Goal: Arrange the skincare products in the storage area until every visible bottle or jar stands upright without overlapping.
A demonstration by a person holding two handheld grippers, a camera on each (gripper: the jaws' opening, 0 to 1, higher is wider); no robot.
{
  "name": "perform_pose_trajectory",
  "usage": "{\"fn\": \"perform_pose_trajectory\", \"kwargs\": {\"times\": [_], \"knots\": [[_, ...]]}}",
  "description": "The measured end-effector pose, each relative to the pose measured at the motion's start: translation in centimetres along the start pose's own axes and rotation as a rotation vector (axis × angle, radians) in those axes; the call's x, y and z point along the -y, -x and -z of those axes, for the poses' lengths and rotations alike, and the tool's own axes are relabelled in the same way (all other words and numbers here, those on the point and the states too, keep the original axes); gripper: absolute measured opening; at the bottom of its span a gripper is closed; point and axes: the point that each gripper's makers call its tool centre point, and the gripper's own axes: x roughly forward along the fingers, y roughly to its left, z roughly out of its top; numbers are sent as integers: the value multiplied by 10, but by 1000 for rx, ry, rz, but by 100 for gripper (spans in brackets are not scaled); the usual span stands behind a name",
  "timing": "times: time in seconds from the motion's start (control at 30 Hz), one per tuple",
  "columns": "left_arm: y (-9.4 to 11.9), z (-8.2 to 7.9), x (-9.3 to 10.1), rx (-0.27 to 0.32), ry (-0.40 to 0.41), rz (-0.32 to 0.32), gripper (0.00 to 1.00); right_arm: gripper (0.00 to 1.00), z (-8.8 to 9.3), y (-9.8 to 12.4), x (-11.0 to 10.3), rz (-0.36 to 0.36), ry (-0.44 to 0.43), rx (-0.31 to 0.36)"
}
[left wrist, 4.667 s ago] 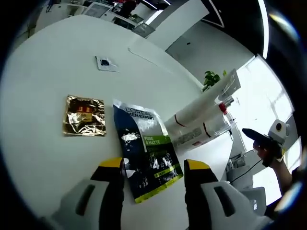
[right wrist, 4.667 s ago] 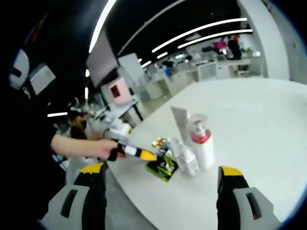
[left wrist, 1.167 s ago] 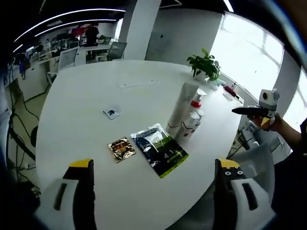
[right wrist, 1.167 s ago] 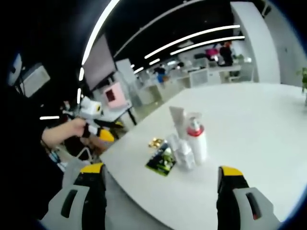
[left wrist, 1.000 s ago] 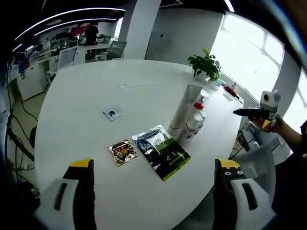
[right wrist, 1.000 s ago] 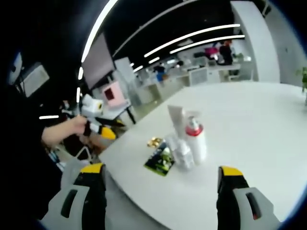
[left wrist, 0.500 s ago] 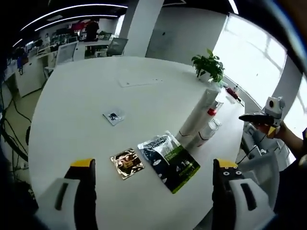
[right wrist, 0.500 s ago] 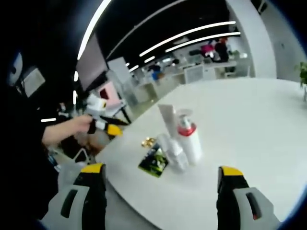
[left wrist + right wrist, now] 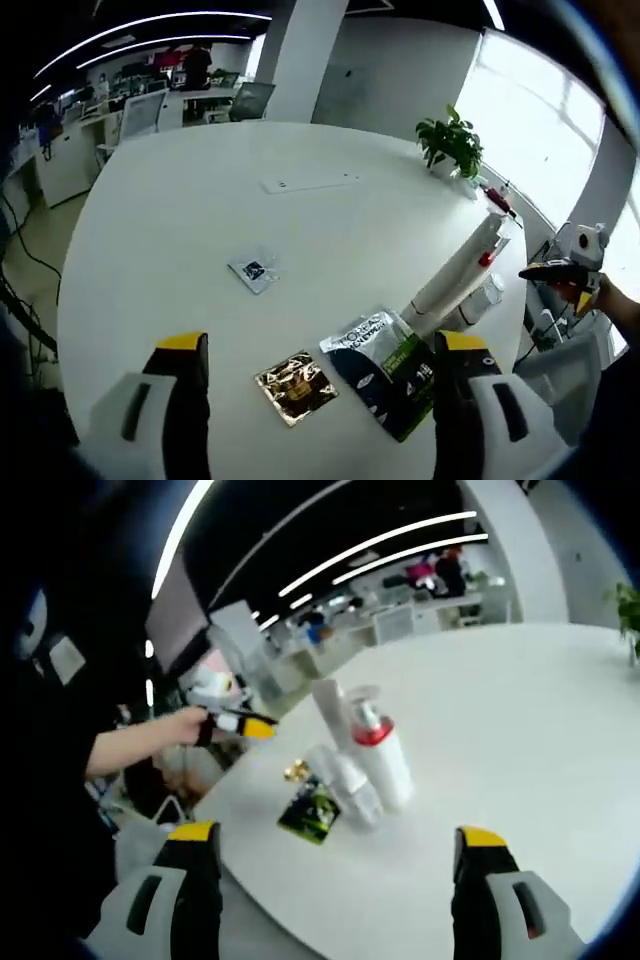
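In the left gripper view the sachet (image 9: 388, 372) is partly covered at its right edge by the right-hand fingers (image 9: 461, 352), and the bottles (image 9: 478, 300) are largely hidden behind the tube (image 9: 455, 272). The print on the card (image 9: 252, 271) is too small to be read. In the right gripper view the foil packet (image 9: 295, 771) is blurred and mostly hidden behind the bottles (image 9: 345, 780).

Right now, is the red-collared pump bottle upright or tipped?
Upright: the pump bottle stands on its base on the white table, pump head on top.

Open-plan office: rows of desks (image 9: 130, 105), ceiling strip lights (image 9: 390, 555), round white meeting table (image 9: 200, 200).
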Motion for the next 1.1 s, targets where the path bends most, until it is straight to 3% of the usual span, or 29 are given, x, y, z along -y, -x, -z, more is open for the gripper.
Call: {"fn": "perform_pose_trajectory", "kwargs": {"times": [0.17,0.6,1.1], "knots": [[-17,-8,-11,13,-7,-5,83,99,3,-1,6,7,-14,-2],[-59,-7,-34,-48,-57,-18,78,99,6,-4,27,44,-55,-2],[-99,-15,-61,-112,-128,-32,72,99,14,-14,29,39,-72,-34]]}}
